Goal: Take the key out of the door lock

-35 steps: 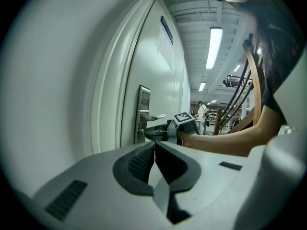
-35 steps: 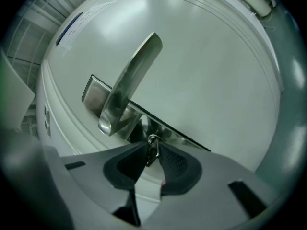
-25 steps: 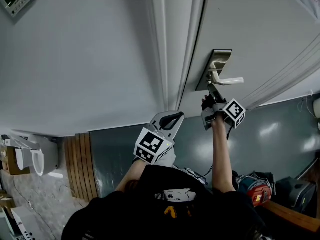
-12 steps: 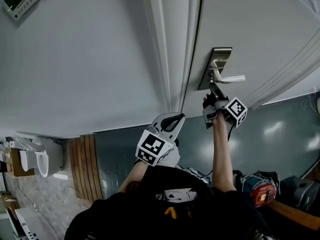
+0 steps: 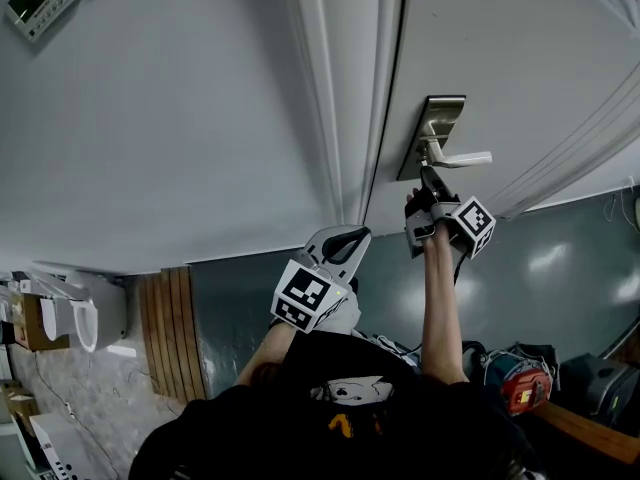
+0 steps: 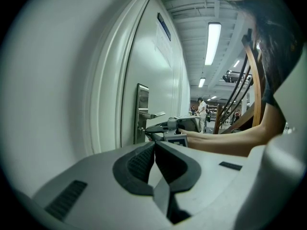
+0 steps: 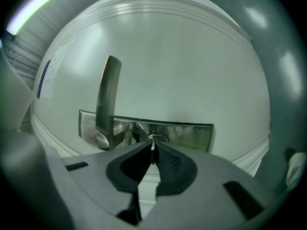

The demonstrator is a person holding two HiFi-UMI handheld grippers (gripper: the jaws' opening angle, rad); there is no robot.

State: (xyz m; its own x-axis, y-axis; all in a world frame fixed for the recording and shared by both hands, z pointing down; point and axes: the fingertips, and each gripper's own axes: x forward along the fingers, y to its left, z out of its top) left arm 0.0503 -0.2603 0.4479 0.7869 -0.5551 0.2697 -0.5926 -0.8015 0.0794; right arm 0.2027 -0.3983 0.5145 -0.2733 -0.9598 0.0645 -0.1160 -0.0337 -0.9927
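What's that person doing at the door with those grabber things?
A person holds a gripper in each hand. The right gripper has its fingers pinched on the key in the lock, just under the door handle. The key is not out yet. The left gripper is away from the door, shut and empty.

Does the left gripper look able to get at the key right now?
Probably not: the left gripper hangs back from the door, jaws together, and the right gripper pinches the key at the lock plate, filling the approach.
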